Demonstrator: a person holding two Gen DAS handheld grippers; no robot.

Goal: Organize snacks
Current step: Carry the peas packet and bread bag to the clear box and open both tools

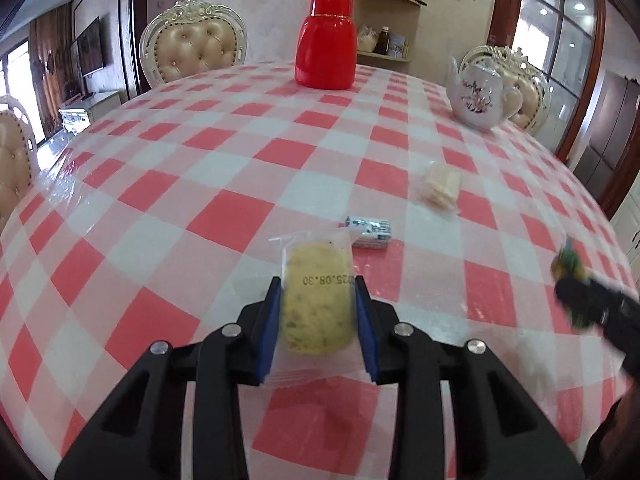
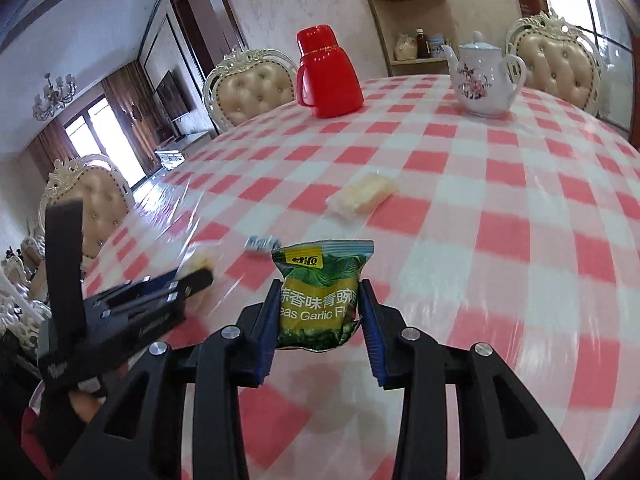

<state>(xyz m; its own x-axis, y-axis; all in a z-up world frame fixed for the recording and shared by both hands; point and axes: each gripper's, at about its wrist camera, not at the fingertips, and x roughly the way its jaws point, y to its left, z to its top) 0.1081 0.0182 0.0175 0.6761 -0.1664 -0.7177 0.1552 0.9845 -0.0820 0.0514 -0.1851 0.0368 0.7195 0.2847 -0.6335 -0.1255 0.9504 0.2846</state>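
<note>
Left wrist view: left gripper [image 1: 318, 292] clamped narrow on a clear-wrapped yellow biscuit [image 1: 318, 308], lifted over the checked tablecloth [image 1: 200, 184].

Right wrist view: right gripper [image 2: 320, 296] pinching a green pea packet [image 2: 320, 300], above the cloth.

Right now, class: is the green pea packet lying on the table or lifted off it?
Lifted. The right gripper pinches the green pea packet between its pads, its bottom edge hanging clear above the checked tablecloth.
</note>
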